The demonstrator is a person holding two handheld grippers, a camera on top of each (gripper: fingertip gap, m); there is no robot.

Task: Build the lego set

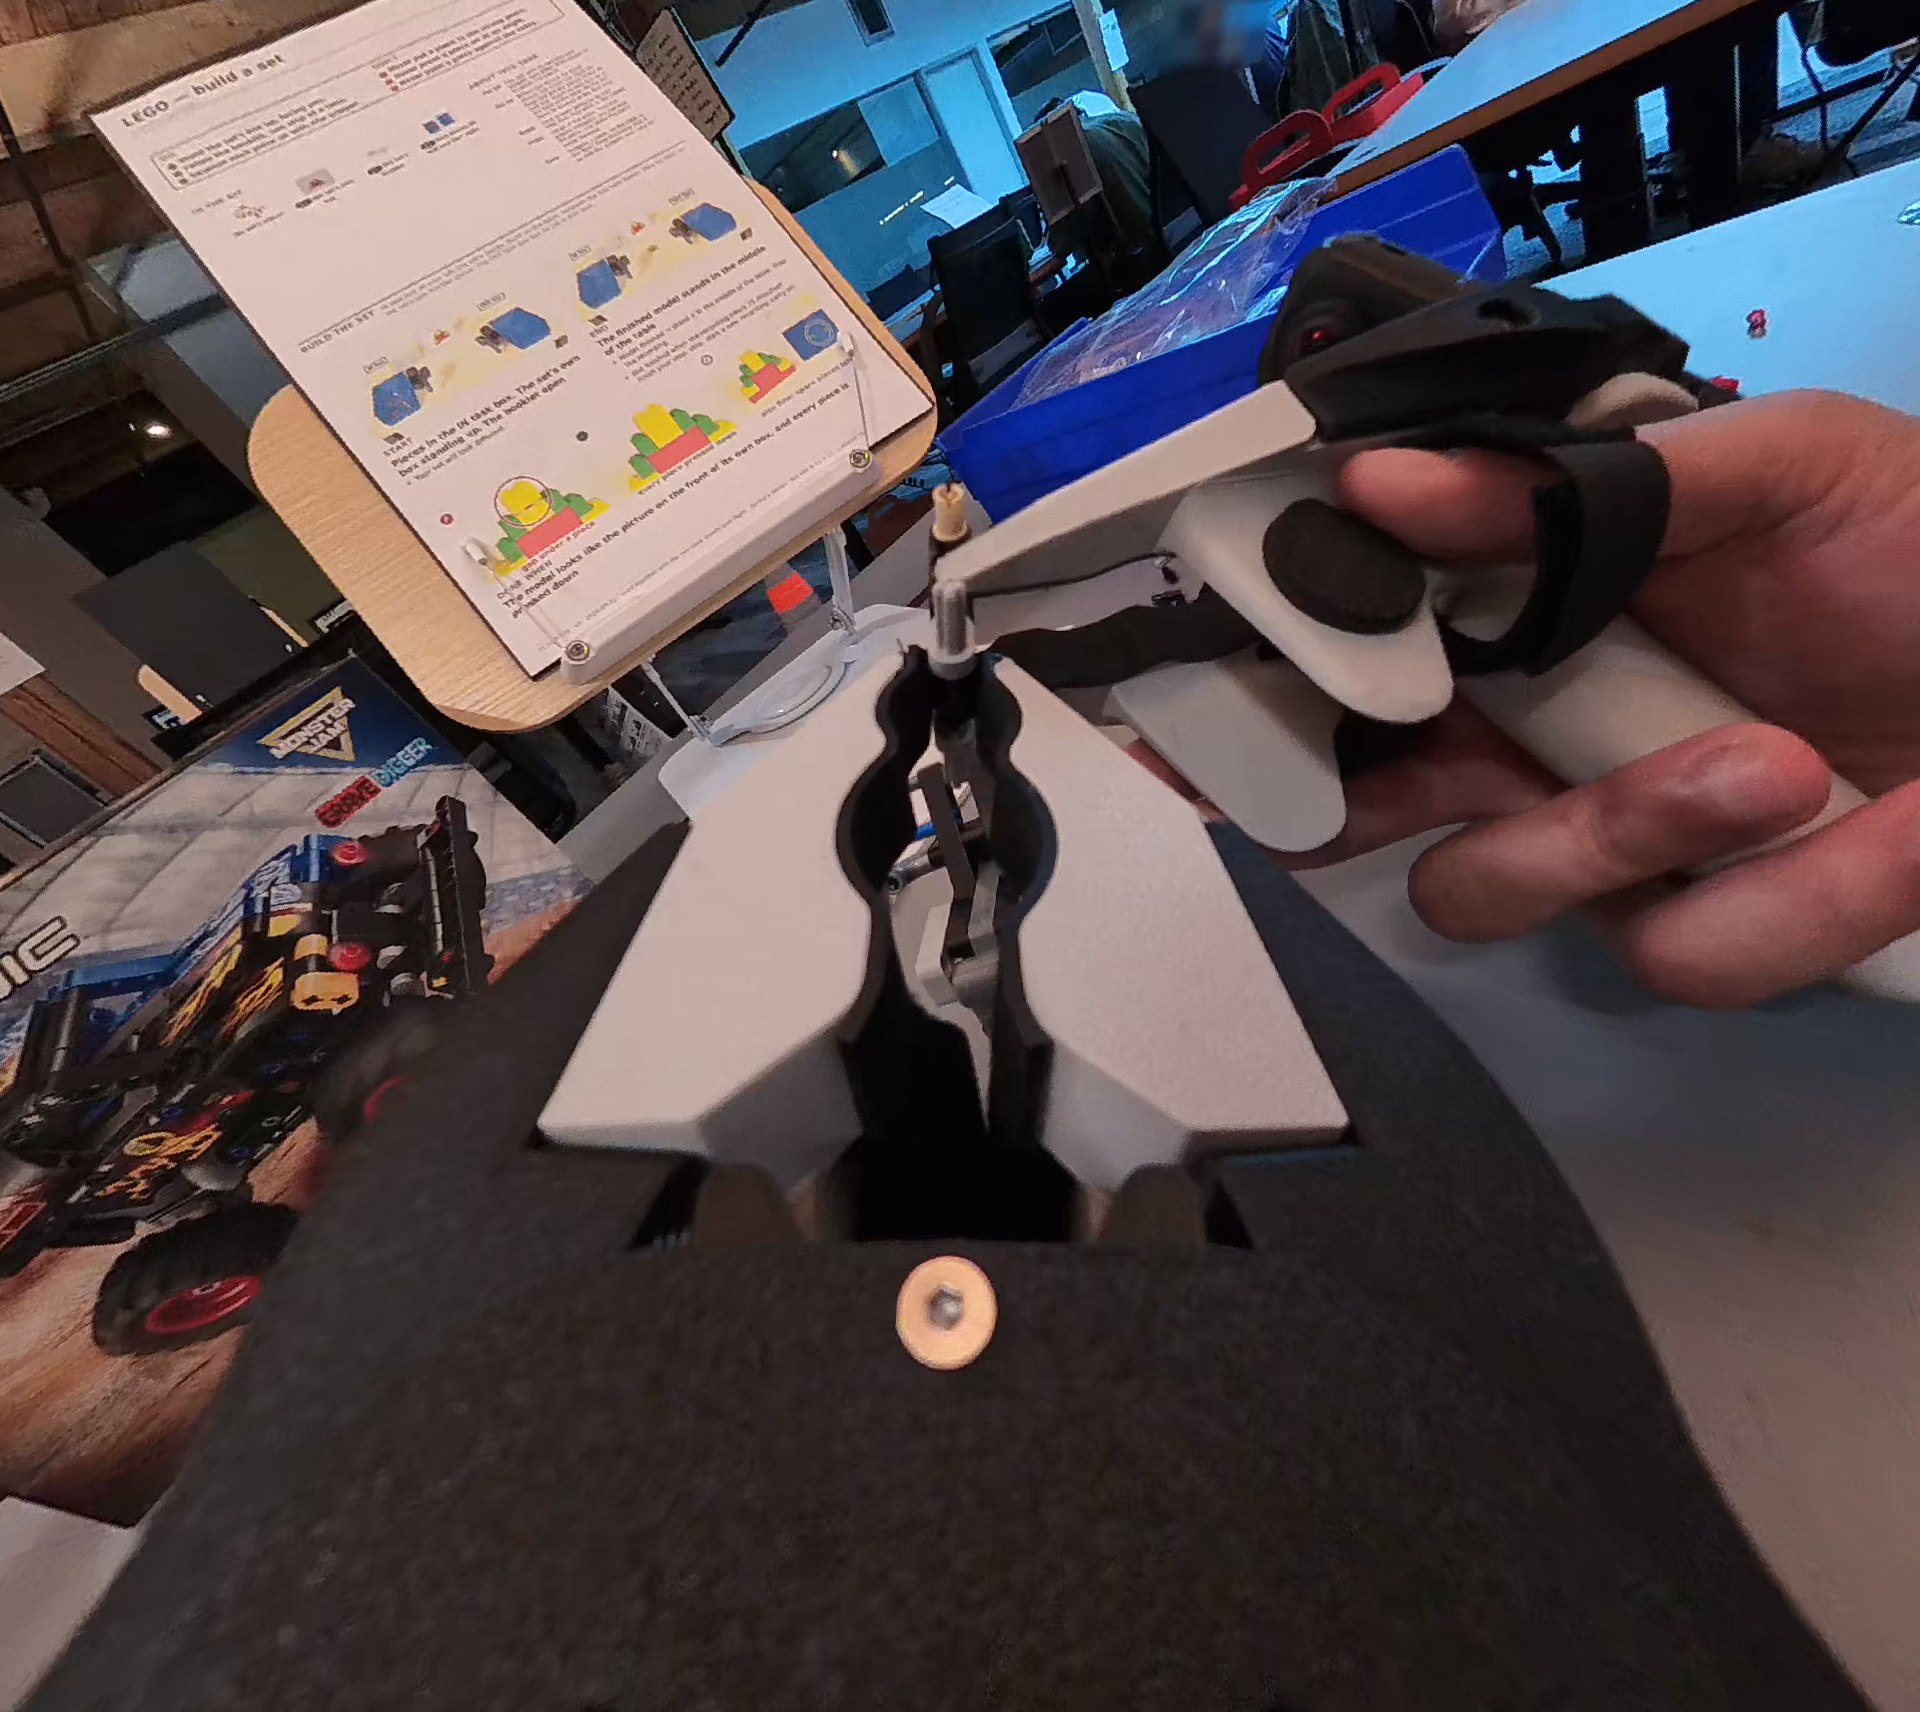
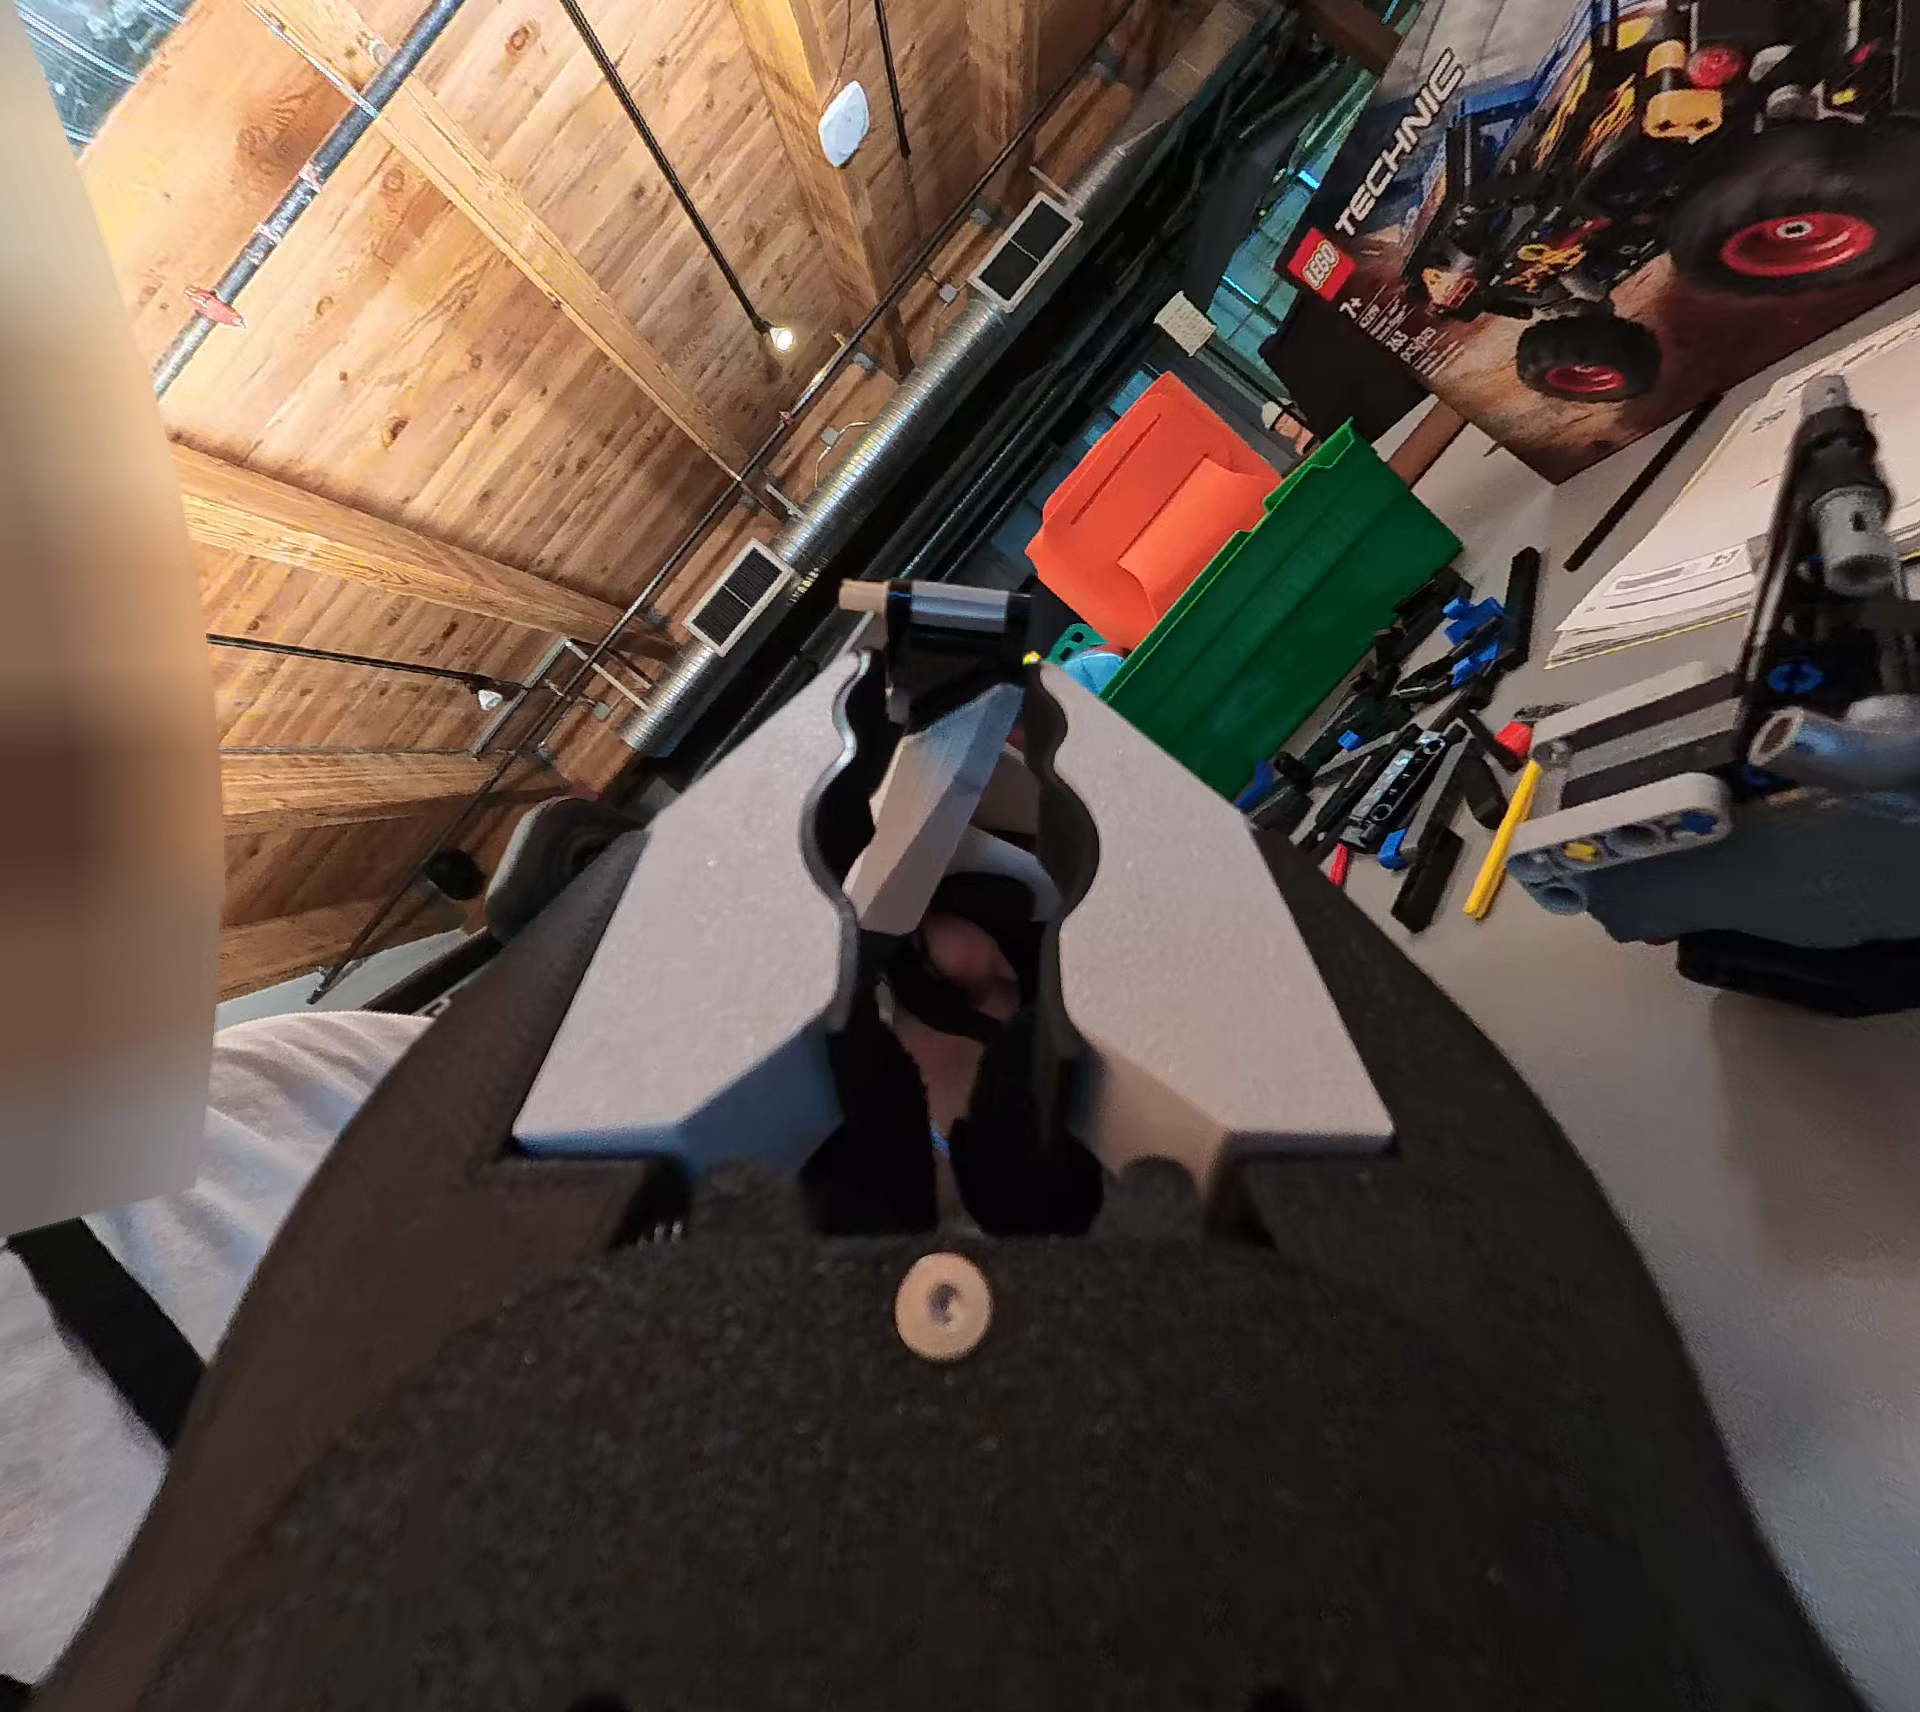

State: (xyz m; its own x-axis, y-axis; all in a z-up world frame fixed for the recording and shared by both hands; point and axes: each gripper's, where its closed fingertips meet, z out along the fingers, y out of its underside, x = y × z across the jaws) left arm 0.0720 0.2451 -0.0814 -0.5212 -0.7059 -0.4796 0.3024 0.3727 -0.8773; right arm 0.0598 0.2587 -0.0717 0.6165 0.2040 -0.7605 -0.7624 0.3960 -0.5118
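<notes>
My left gripper (image 1: 951, 675) is shut on a small sub-assembly of black and grey Lego pieces (image 1: 956, 831), with a grey axle sticking up out of the tips. My right gripper (image 1: 948, 587), held by a hand (image 1: 1714, 727), comes in from the right. Its tips are closed on the top of that same piece, just below a tan pin (image 1: 945, 514). In the right wrist view my right gripper (image 2: 951, 670) holds the tan-tipped black piece (image 2: 935, 618), and a left gripper finger (image 2: 925, 789) rises between the jaws. A partly built grey and black model (image 2: 1714, 779) stands on the table.
Several loose pieces (image 2: 1434, 779) lie beside a booklet (image 2: 1714, 540). The set box (image 1: 208, 987) stands at the left and also shows in the right wrist view (image 2: 1610, 135). An instruction sheet on a stand (image 1: 499, 291), a blue bin (image 1: 1195, 332) and a green bin (image 2: 1278, 623) stand behind. My left and right fingertips are right by each other.
</notes>
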